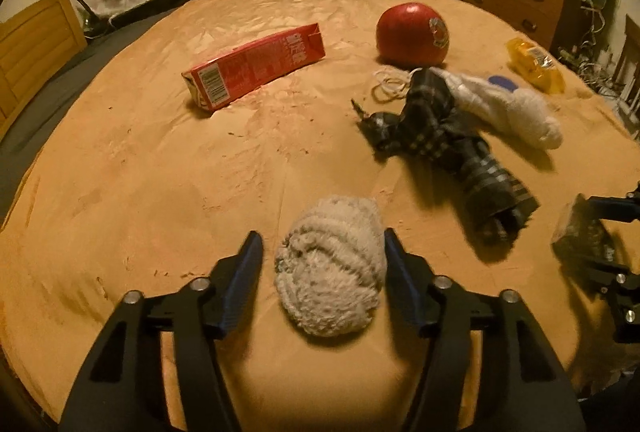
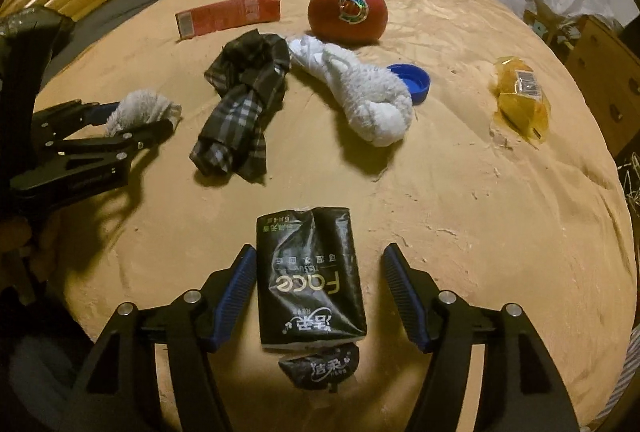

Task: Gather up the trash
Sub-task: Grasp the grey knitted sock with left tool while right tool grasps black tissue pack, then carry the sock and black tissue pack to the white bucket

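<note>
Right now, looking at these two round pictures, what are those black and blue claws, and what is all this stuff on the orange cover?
The claws are two hand-held grippers; each carries a camera looking along its fingers, giving one picture per hand.

The left gripper is open around a fluffy grey sock ball. The right gripper is open around a black tissue pack. Neither grips yet.

Further off lie a red carton, a red ball, a plaid cloth, a white sock, a blue cap and a yellow wrapper.
</note>
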